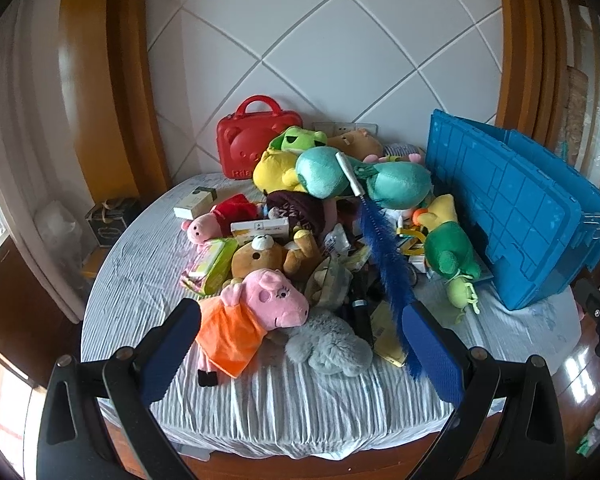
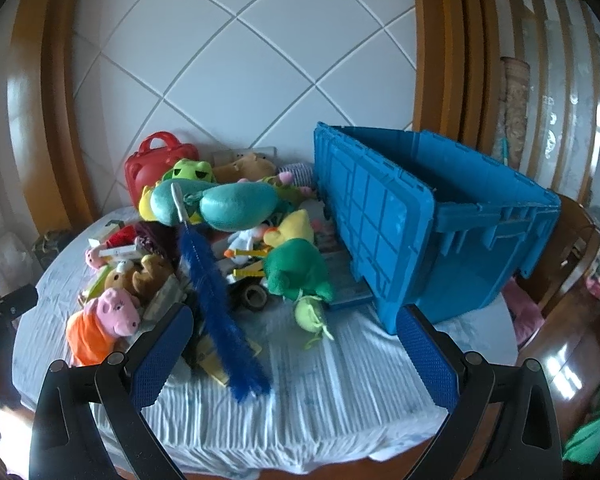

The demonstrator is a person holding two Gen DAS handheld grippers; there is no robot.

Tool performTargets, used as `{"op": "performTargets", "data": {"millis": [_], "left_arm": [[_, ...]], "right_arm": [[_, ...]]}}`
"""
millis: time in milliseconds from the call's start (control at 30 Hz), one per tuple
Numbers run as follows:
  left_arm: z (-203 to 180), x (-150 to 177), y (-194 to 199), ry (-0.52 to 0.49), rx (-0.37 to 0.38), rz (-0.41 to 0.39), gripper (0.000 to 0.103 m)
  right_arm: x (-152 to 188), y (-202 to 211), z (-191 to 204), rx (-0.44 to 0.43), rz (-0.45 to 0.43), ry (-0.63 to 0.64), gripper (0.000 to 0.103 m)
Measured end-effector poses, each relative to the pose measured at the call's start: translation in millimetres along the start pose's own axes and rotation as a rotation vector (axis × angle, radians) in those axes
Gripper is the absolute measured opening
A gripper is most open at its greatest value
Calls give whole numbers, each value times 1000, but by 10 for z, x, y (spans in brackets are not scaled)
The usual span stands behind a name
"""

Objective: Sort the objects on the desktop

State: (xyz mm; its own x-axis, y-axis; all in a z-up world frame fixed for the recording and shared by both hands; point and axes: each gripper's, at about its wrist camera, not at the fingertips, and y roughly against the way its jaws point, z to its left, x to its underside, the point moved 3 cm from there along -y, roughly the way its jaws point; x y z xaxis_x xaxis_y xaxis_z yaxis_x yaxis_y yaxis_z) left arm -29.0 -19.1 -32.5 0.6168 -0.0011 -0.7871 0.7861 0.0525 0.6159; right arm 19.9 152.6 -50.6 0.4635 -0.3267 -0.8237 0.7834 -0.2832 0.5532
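Observation:
A pile of toys lies on a round table with a striped cloth (image 1: 292,408). A pink pig plush in an orange dress (image 1: 256,312) lies at the front, also in the right wrist view (image 2: 100,324). A grey plush (image 1: 328,344) lies beside it. A long blue brush (image 1: 384,256) lies across the pile (image 2: 216,300). A green plush (image 2: 296,272) lies near the blue crate (image 2: 440,224). My left gripper (image 1: 304,344) is open and empty just in front of the pig. My right gripper (image 2: 296,356) is open and empty above the cloth.
A red case (image 1: 252,144) stands at the back against the tiled wall. Teal and yellow plush toys (image 1: 360,176), a brown bear (image 1: 268,256) and small boxes (image 1: 194,202) fill the middle. The blue crate (image 1: 512,208) with its lid open takes the right side. Wooden door frames flank the table.

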Motion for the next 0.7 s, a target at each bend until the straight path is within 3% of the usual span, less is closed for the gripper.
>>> {"op": "performTargets", "data": {"millis": [200, 300, 467, 700], "left_arm": [[232, 157, -142, 63, -25, 34, 102], [387, 276, -243, 93, -72, 64, 102], [659, 514, -443, 124, -156, 129, 102], [928, 657, -835, 99, -173, 203, 102]], "right_arm": [[72, -214, 91, -50, 40, 32, 103], [114, -336, 187, -96, 52, 58, 103], [223, -615, 448, -198, 86, 99, 103], [395, -960, 973, -307, 175, 150, 102]]}}
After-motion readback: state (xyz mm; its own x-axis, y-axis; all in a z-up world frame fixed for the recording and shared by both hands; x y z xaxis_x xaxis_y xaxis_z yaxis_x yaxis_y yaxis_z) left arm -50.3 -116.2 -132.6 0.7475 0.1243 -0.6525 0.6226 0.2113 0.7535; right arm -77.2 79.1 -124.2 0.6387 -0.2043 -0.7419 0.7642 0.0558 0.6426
